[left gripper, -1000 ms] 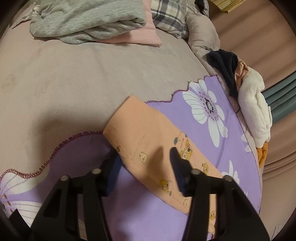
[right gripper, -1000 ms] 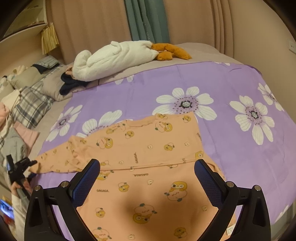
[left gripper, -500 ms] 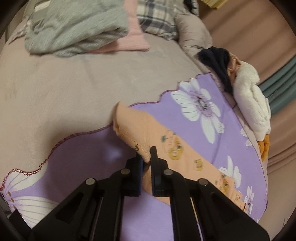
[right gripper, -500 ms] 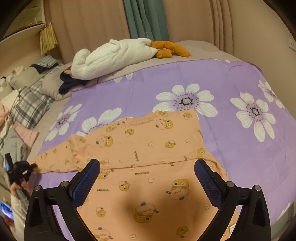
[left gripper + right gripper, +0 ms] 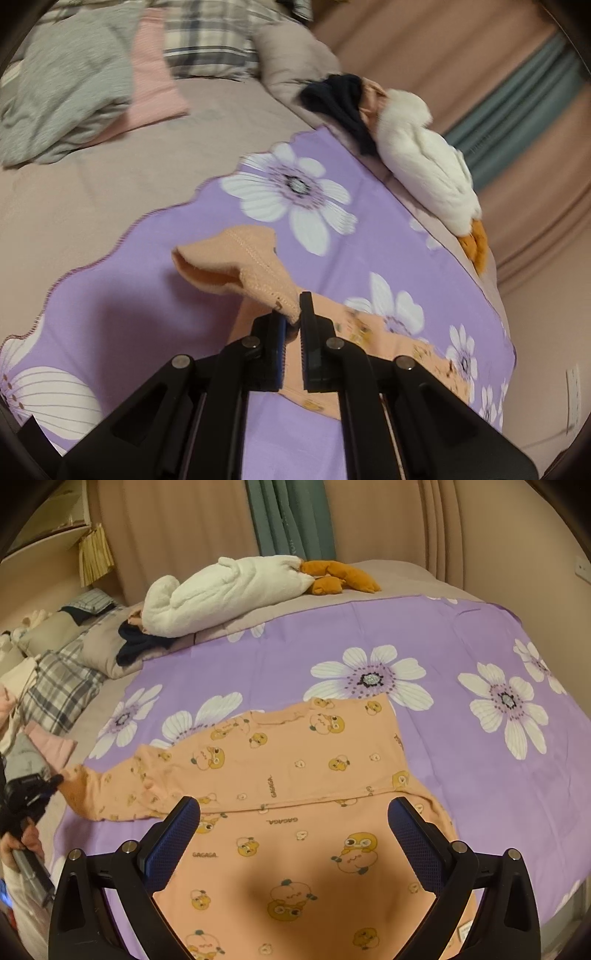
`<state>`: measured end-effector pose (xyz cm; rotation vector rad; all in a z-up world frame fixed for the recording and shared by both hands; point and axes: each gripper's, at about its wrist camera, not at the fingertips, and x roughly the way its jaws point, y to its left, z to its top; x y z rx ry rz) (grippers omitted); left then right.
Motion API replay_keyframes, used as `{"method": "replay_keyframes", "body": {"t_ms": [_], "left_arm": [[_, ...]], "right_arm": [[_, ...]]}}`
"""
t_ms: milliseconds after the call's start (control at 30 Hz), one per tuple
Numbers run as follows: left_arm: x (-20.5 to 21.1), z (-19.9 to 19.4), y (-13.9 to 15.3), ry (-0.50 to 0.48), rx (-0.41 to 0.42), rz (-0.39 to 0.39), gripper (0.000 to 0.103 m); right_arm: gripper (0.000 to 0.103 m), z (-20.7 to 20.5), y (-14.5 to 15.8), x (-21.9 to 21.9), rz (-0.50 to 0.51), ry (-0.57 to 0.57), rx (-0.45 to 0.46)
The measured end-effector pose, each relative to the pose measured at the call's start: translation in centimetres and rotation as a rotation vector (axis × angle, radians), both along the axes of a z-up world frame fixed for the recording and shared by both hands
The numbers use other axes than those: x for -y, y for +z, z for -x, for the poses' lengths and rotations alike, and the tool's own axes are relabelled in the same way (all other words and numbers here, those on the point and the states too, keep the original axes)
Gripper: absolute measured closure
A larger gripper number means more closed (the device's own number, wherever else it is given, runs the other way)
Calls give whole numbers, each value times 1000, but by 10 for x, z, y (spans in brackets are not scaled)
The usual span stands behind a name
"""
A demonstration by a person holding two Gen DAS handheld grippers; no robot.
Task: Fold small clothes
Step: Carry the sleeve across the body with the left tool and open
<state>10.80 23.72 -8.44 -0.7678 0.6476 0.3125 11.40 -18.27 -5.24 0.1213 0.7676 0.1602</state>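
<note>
The left gripper (image 5: pixel 294 314) is clamped shut on the cuff of the sleeve (image 5: pixel 255 269) of an orange child's pyjama top (image 5: pixel 306 775), holding the ribbed end clear of the purple floral sheet (image 5: pixel 184 332) so that its opening gapes and the fabric sags in a soft curl. The right gripper (image 5: pixel 293 834) hangs above the lower part of the same garment with its jaws spread wide and nothing between the blue-padded fingers (image 5: pixel 173 842).

The top lies face up near the front of the bed, its body smoothed flat and printed with cartoon ducks and the word "GAGAGA". One crease runs straight across its middle in the right wrist view, which suggests a first fold is in place, though the frames do not settle that. The long sleeve stretches out toward the person's left, ending at the black tool seen small at the frame edge. Judging by that, the fold is at an early stage: the sleeve has yet to be laid across the body, and the further folds into a compact parcel remain.

The knit looks thin, matte and limp, with a stitched hem at the cuff. The sheet beneath is smooth cotton with large white daisies and a scalloped, dark-stitched edge. Beyond it sit a white plush goose (image 5: pixel 229 590) with orange feet, a dark garment (image 5: pixel 140 642), a plaid pillow (image 5: pixel 59 694) and a crumpled grey garment (image 5: pixel 62 92).
</note>
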Motion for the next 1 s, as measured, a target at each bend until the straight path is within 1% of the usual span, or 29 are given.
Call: {"method": "replay_keyframes", "body": {"t_ms": [233,467,533,667,733,833,1000], "left_arm": [[39,-16,10,-120,3,-71,98],[76,-28,6,-232,-20,-133,98],[88,-34,0,-275,-40,-156,98],[105,-43,-20,-340,-90,-150,97],[114,-46,-30,-364,-119,-160,97],[125,-50,-46,-394,-161,-171,97],[132,-53,-67,-415,-210,-161,97]], "right_arm": [[1,3,3,0,2,0,7],[1,3,2,6,-10,-14,6],[1,4,2,7,-12,-13,4],[1,4,-1,9,-13,-16,-2],[1,4,-2,10,-15,-19,-7],[1,4,-4,13,-18,-22,-12],[1,3,-7,19,-24,-37,-23]]}}
